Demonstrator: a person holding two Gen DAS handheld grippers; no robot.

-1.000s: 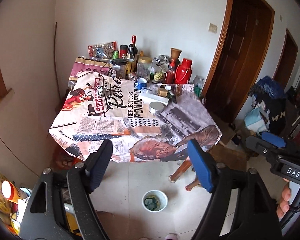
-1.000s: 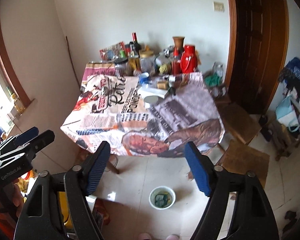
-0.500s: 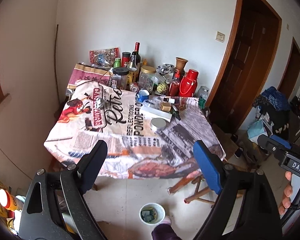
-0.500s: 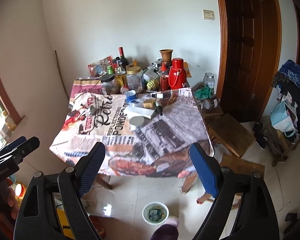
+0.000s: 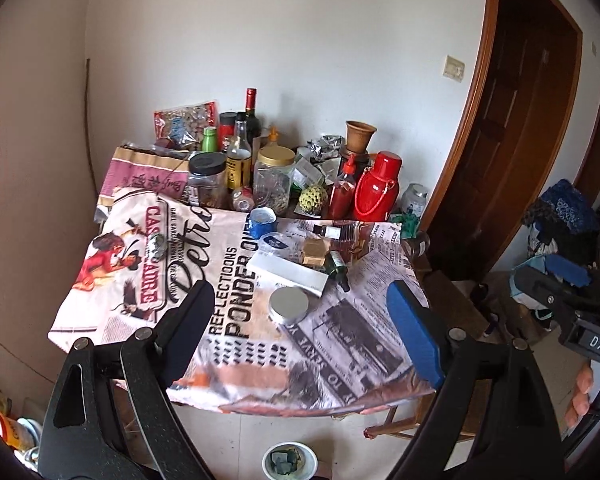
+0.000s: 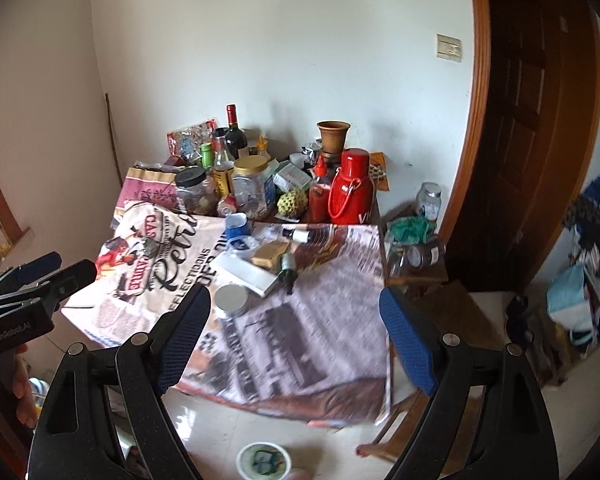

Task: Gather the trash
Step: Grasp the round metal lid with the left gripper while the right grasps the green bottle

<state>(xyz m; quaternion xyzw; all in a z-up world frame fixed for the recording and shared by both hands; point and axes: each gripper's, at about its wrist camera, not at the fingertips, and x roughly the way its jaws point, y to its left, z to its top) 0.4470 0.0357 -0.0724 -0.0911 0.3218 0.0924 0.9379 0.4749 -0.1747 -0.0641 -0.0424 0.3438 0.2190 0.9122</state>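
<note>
Spreading wide at the bottom of each wrist view, the left gripper [image 5: 300, 328] and the right gripper [image 6: 296, 328] both hang with blue-padded fingers [image 5: 414, 334] far apart and nothing between them, above the near edge of a tabletop covered by a newspaper-print cloth [image 5: 360, 344]. Going from the left of the left view, a small crumpled silvery foil wad [image 5: 156, 245] lies on the cloth over the red lettering, apart from everything else. Toward the centre a blue paper cup [image 5: 262, 221] stands just behind a clear plastic lid with a blue label [image 5: 275, 241], and a flat white rectangular box [image 5: 287, 271] lies in front of them with a round silver metal tin [image 5: 288, 305] near its front edge. A gold foil packet [image 5: 315, 252] and a small dark green glass bottle lying on its side [image 5: 337, 266] touch the box's right end. At the upper centre, jars and bottles crowd the back of the tabletop, ending at the right in a tall red thermos flask [image 5: 378, 188]. At the bottom centre a small white bowl with dark contents [image 5: 289, 462] sits on the pale floor [image 5: 340, 432].
</note>
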